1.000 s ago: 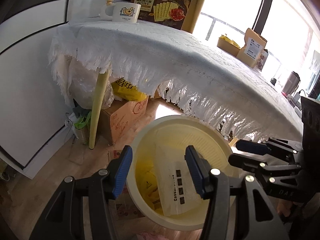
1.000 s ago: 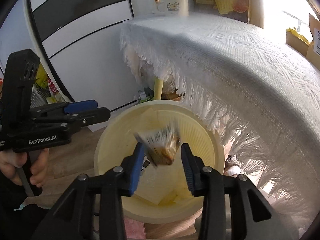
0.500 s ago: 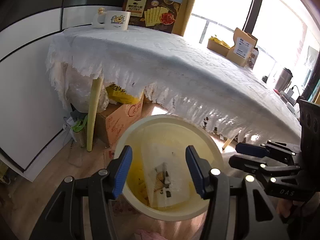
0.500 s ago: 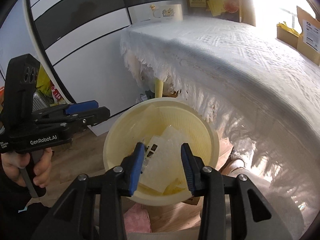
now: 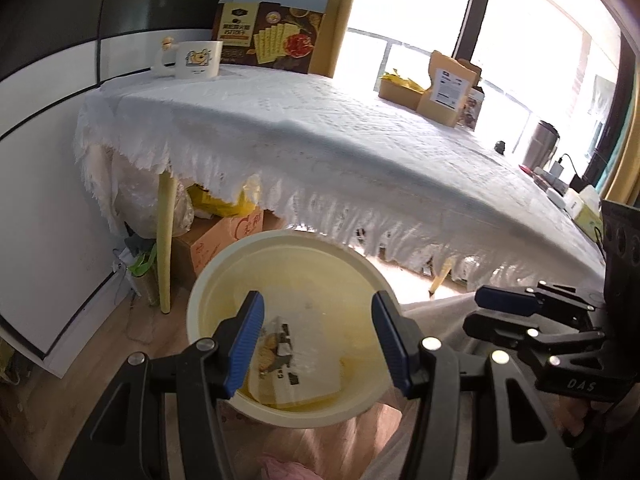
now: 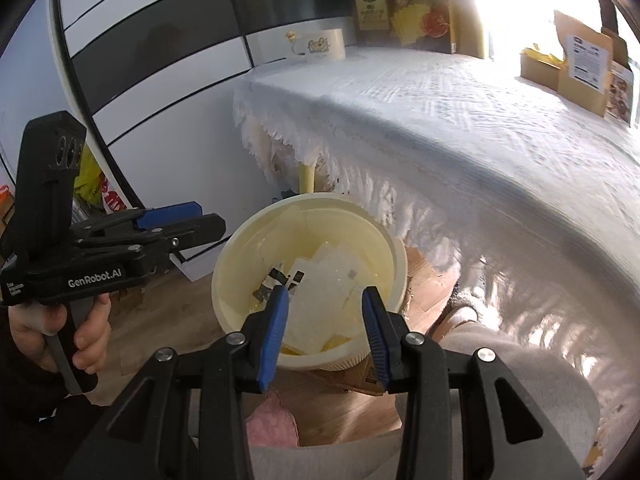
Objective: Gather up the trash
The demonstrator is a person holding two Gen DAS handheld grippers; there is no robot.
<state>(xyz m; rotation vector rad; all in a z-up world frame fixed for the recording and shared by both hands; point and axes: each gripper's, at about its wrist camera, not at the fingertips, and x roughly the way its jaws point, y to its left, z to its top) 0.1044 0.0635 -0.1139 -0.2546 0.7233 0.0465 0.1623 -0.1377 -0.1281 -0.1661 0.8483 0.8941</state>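
A cream round trash bin (image 5: 280, 408) stands on the floor below the table edge; it also shows in the right wrist view (image 6: 240, 256). Inside lie clear plastic wrappers (image 6: 332, 280) and a small crumpled snack wrapper (image 5: 274, 350), seen in the right wrist view too (image 6: 272, 280). My left gripper (image 5: 318, 340) is open and empty above the bin. My right gripper (image 6: 324, 320) is open and empty above the bin's near rim. The right gripper shows at the right of the left wrist view (image 5: 512, 312). The left gripper shows at the left of the right wrist view (image 6: 176, 220).
A table under a white fringed cloth (image 5: 320, 140) carries a mug (image 5: 198, 60), a cracker box (image 5: 272, 40) and cardboard boxes (image 5: 444, 88). Under it are a yellow leg (image 5: 164, 240), a carton (image 5: 224, 236) and bags. A pink cloth (image 6: 272, 424) lies below.
The snack wrapper that was between my right fingers a second ago now lies in the bin. Both grippers have pulled up and back from the bin.
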